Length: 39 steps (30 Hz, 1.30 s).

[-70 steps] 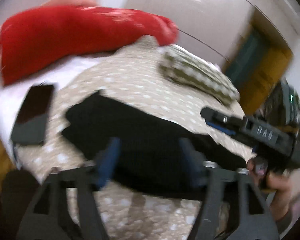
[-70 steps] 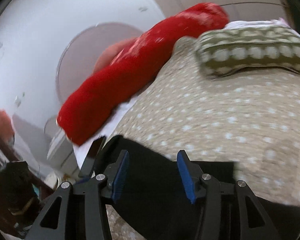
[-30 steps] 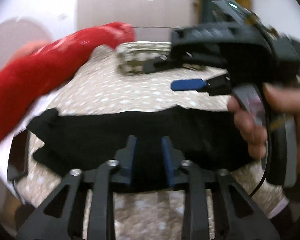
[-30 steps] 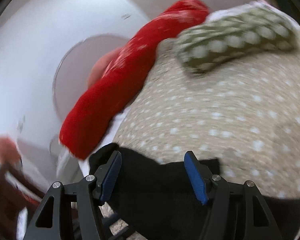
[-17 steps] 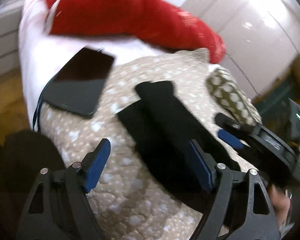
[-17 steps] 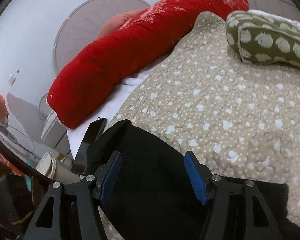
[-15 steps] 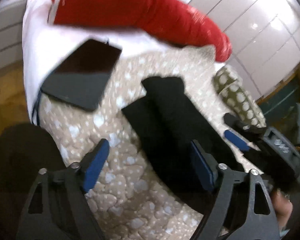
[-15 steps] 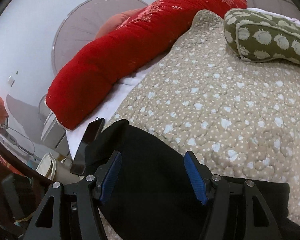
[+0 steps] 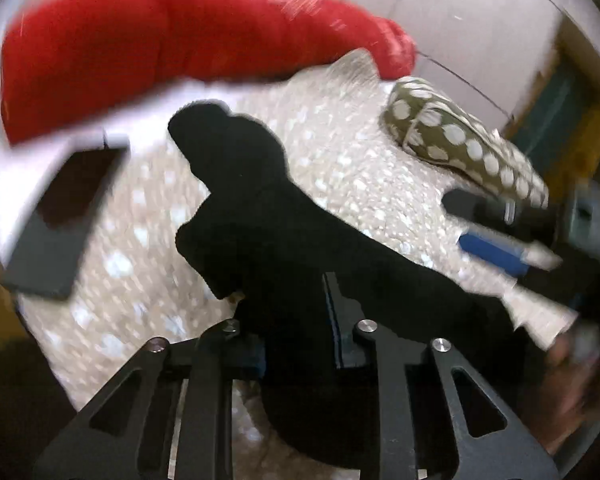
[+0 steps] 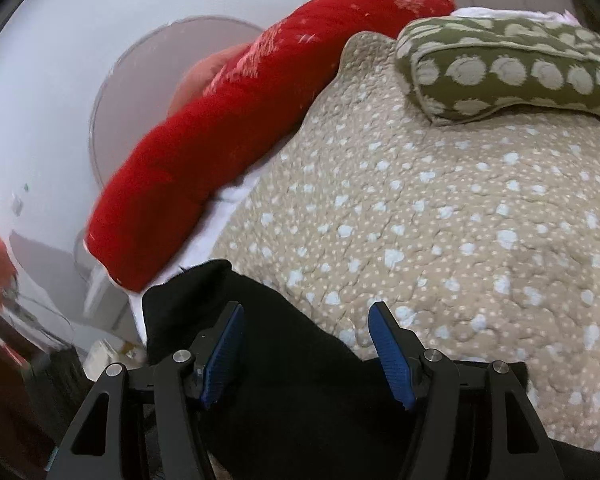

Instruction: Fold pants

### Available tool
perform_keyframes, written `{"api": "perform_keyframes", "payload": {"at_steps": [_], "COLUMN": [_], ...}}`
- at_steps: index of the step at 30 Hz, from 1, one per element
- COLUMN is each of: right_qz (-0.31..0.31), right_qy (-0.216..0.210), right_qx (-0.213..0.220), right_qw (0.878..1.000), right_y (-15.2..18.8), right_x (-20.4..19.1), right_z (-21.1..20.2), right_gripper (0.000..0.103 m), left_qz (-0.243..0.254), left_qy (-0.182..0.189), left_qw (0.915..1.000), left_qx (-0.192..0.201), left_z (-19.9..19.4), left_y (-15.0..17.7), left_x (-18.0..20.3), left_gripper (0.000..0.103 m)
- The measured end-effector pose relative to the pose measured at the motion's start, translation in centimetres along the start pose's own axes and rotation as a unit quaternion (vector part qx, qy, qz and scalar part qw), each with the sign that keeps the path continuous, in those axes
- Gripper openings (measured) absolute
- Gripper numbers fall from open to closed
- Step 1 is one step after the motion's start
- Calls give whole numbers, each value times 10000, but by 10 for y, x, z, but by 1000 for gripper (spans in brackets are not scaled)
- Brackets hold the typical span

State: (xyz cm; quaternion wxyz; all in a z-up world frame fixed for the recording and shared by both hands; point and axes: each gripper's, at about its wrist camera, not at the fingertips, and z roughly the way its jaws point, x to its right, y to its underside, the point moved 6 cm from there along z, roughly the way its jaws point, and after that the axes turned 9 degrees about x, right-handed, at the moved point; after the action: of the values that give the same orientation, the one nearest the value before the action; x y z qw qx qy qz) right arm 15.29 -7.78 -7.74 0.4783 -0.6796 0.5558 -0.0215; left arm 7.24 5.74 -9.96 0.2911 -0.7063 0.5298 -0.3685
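The black pants (image 9: 260,216) lie bunched on the beige spotted quilt (image 9: 340,168). My left gripper (image 9: 300,320) is shut on a fold of the pants, and the cloth rises between its fingers. In the right wrist view the pants (image 10: 300,380) lie under my right gripper (image 10: 306,344), which is open with its blue pads apart just above the cloth. The right gripper also shows in the left wrist view (image 9: 496,256), at the right edge, blurred.
A long red bolster (image 10: 240,128) lies along the far edge of the bed. A green pillow with pale dots (image 10: 512,68) sits at the back right. A dark phone (image 9: 64,216) lies on the white sheet to the left of the pants.
My left gripper has closed on the pants and pulled the cloth up into a bunch. The right gripper stays open over the pants and has shifted slightly.
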Motion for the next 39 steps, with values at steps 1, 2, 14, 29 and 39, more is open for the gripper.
{"api": "perform_keyframes", "payload": {"at_steps": [1, 2, 14, 29, 39], "right_qz": [85, 155, -681, -402, 1059], "right_qy": [-126, -252, -850, -766, 518], "right_qx": [73, 130, -1009, 37, 1306], "right_qw": [9999, 9995, 9889, 9962, 9844], "right_y": [-5, -10, -22, -7, 64], "right_x": [-1, -3, -69, -23, 123], "right_z": [-8, -14, 12, -42, -191], "right_gripper": [63, 63, 69, 14, 14], "left_qz": [352, 736, 2645, 2499, 2269], "left_qy": [-98, -211, -458, 1341, 2534], "left_qw": [9992, 9965, 9588, 9538, 9394], "left_qx": [174, 346, 931, 995, 429], "left_z": [-5, -10, -24, -80, -108], "left_y": [1, 3, 30, 24, 23], "left_x": [7, 16, 69, 86, 109], "left_gripper": [20, 20, 19, 19, 48]}}
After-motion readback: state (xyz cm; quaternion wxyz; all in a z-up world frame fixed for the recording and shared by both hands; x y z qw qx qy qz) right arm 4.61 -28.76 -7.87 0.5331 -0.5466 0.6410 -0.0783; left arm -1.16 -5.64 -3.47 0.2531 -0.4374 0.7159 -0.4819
